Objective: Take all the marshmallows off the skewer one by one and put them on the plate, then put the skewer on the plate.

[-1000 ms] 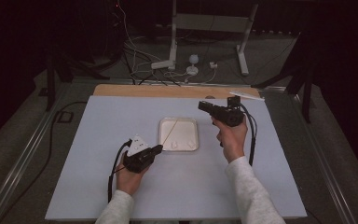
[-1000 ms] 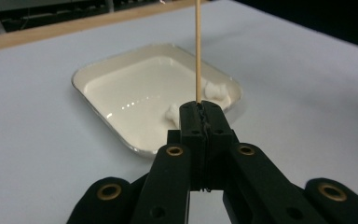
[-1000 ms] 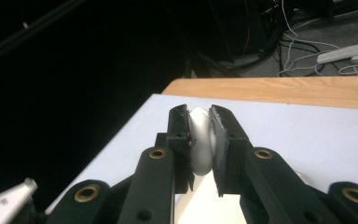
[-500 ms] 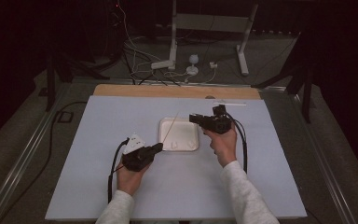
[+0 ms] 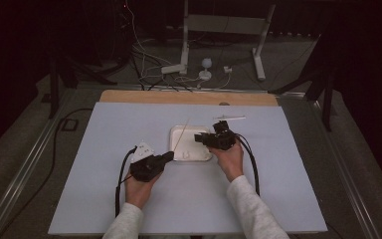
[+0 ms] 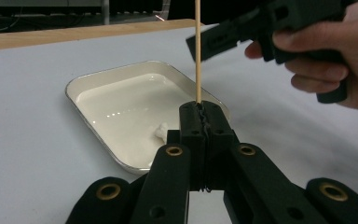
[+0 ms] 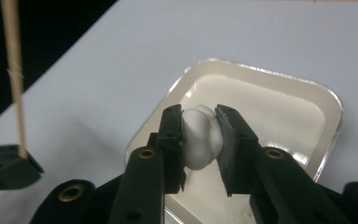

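On the surface (image 5: 104,199), the left tool (image 5: 168,156) sits just left of the tray (image 5: 179,134), its jaws shut tight on the lower end of a thin wooden stick (image 6: 197,46), which stands up from the jaw tips and leans over the tray. In the left gripper view a small white bit (image 6: 160,132) lies in the tray near its close rim. The right tool (image 7: 200,135) hangs over the tray's right side, clamped on a soft white lump (image 7: 199,137), perhaps a marshmallow; its jaws have just been easing apart, yet both pads seem to touch the lump. A white strip (image 5: 229,118) lies behind the right tool.
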The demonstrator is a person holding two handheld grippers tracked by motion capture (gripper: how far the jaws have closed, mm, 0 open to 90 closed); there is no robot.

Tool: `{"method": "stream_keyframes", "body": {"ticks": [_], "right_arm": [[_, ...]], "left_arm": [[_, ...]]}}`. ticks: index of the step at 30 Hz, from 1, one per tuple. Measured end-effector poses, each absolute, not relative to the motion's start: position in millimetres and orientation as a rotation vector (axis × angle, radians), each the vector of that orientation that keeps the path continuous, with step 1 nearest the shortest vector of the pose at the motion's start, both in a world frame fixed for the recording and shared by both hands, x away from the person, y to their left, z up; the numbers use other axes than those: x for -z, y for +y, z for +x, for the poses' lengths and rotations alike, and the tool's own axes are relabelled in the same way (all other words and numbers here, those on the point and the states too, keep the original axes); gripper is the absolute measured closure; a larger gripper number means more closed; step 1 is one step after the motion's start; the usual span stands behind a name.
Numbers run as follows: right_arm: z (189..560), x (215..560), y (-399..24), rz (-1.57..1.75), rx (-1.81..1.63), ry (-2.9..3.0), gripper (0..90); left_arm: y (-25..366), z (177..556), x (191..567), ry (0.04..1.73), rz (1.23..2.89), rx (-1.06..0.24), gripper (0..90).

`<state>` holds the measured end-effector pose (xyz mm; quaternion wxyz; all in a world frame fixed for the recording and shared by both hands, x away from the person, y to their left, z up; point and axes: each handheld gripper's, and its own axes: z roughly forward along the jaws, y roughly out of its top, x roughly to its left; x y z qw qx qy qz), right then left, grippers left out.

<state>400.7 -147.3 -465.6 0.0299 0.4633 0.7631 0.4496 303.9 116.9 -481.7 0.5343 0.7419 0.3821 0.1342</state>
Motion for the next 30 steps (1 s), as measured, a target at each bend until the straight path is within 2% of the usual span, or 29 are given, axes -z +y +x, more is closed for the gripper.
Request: {"method": "stream_keyframes", "body": {"ticks": [7, 11, 18, 30], "right_arm": [[401, 476, -142, 1.447, -1.305, 2.388, 44.4], [399, 474, -145, 1.443, -1.328, 2.367, 32.2], [390, 462, -151, 1.415, -1.39, 2.323, 16.3], [366, 452, -162, 1.288, -1.474, 2.312, 8.9]], "left_arm": [[116, 305, 482, 0.914, 1.768, -0.319, 90.0], [117, 305, 481, 0.916, 1.759, -0.319, 90.0], [117, 305, 481, 0.928, 1.752, -0.324, 90.0], [118, 307, 475, 0.97, 1.71, -0.328, 90.0]]}}
